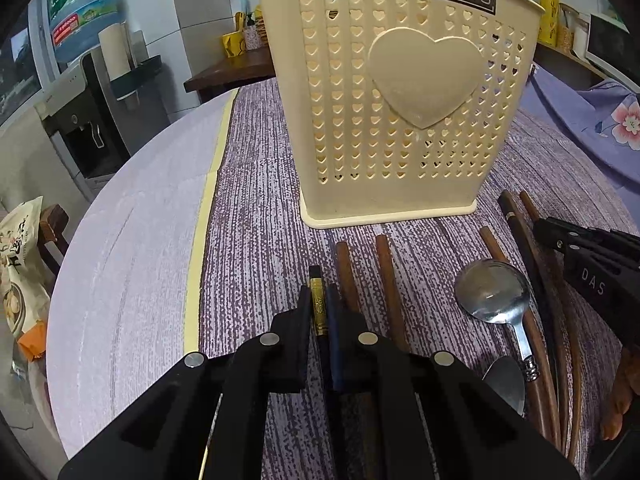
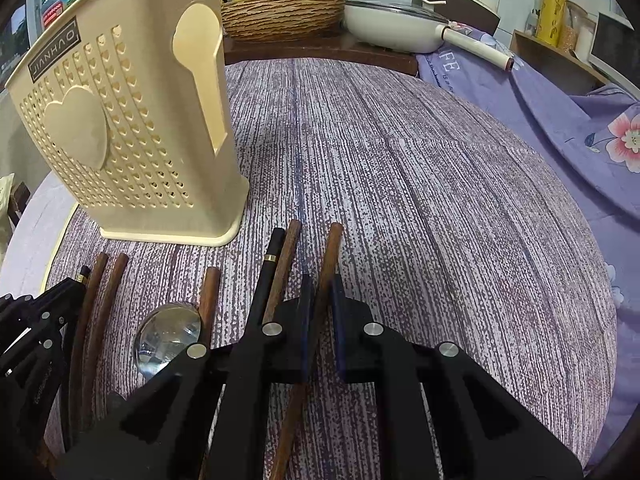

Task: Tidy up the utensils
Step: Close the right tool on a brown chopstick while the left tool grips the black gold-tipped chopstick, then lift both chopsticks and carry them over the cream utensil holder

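A cream utensil holder (image 1: 392, 92) with heart holes stands on the purple mat; it also shows at the left of the right wrist view (image 2: 132, 128). My left gripper (image 1: 320, 308) is shut on a black chopstick with a gold band (image 1: 318, 304), low over the mat. My right gripper (image 2: 320, 300) is shut on a brown wooden chopstick (image 2: 330, 256). Brown chopsticks (image 1: 348, 276), a black chopstick (image 2: 272, 264) and a steel spoon (image 1: 492, 292) lie on the mat in front of the holder. The right gripper also shows in the left wrist view (image 1: 576, 248).
A second metal utensil (image 1: 506, 380) lies below the spoon. A white pan (image 2: 392, 28) and woven basket (image 2: 280, 14) sit on the counter behind. A floral purple cloth (image 2: 580, 128) lies at the right. A water dispenser (image 1: 80, 92) stands at the left.
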`<move>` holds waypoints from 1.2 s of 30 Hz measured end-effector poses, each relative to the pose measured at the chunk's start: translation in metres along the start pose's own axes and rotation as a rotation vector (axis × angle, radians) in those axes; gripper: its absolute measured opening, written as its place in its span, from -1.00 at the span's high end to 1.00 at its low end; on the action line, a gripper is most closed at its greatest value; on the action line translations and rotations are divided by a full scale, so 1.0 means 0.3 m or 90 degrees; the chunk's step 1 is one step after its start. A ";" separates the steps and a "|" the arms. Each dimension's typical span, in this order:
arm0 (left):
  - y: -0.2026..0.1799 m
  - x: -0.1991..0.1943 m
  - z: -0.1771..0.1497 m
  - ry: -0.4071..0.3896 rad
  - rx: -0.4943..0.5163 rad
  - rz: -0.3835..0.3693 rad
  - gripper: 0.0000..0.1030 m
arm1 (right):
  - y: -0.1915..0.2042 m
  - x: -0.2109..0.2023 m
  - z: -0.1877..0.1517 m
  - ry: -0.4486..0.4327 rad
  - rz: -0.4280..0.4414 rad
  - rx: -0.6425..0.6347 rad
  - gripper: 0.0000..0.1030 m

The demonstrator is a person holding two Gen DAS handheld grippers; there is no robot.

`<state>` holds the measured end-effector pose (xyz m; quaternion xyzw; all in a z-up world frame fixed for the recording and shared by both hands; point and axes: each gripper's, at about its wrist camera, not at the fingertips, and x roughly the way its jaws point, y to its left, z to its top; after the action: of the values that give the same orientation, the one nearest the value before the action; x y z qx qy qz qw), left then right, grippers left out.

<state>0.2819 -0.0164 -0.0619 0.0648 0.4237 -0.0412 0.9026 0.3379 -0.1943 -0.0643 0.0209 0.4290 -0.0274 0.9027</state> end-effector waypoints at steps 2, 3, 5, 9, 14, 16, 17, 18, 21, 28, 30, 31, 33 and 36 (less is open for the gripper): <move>-0.002 -0.002 0.000 0.000 -0.002 -0.001 0.85 | -0.001 -0.001 -0.001 -0.001 0.002 0.002 0.81; -0.004 -0.003 0.000 0.000 -0.004 -0.001 0.85 | -0.001 -0.001 0.001 -0.001 0.004 0.004 0.81; 0.002 -0.001 0.007 0.001 -0.011 -0.004 0.86 | -0.006 0.000 0.003 -0.003 0.014 0.010 0.82; 0.025 0.002 0.019 0.004 -0.030 -0.029 0.86 | -0.025 -0.015 0.008 -0.010 0.066 0.038 0.85; 0.059 -0.039 0.035 -0.016 -0.055 -0.060 0.86 | -0.030 -0.092 0.016 -0.052 0.094 0.033 0.85; 0.068 -0.069 0.046 -0.028 -0.057 -0.074 0.86 | -0.040 -0.128 0.015 -0.065 0.111 0.036 0.85; 0.073 -0.090 0.053 -0.036 -0.056 -0.080 0.86 | -0.047 -0.145 0.016 -0.071 0.120 0.039 0.86; 0.076 -0.109 0.059 -0.045 -0.054 -0.085 0.86 | -0.058 -0.167 0.018 -0.078 0.133 0.042 0.85; 0.090 -0.167 0.078 -0.066 -0.055 -0.111 0.86 | -0.086 -0.235 0.021 -0.094 0.177 0.053 0.86; 0.115 -0.315 0.125 -0.120 -0.051 -0.153 0.86 | -0.112 -0.427 0.047 -0.161 0.232 0.035 0.86; 0.121 -0.348 0.139 -0.132 -0.053 -0.162 0.86 | -0.119 -0.462 0.052 -0.166 0.243 0.033 0.86; 0.125 -0.367 0.146 -0.138 -0.053 -0.167 0.86 | -0.127 -0.478 0.056 -0.170 0.247 0.034 0.86; 0.128 -0.401 0.153 -0.149 -0.046 -0.170 0.86 | -0.136 -0.504 0.064 -0.177 0.253 0.031 0.86; 0.134 -0.451 0.159 -0.165 -0.038 -0.174 0.86 | -0.139 -0.542 0.065 -0.190 0.250 0.016 0.86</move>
<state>0.2369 0.0187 0.0757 -0.0261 0.3097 -0.1587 0.9371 0.2476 -0.2319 0.0736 0.1111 0.2782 0.1406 0.9437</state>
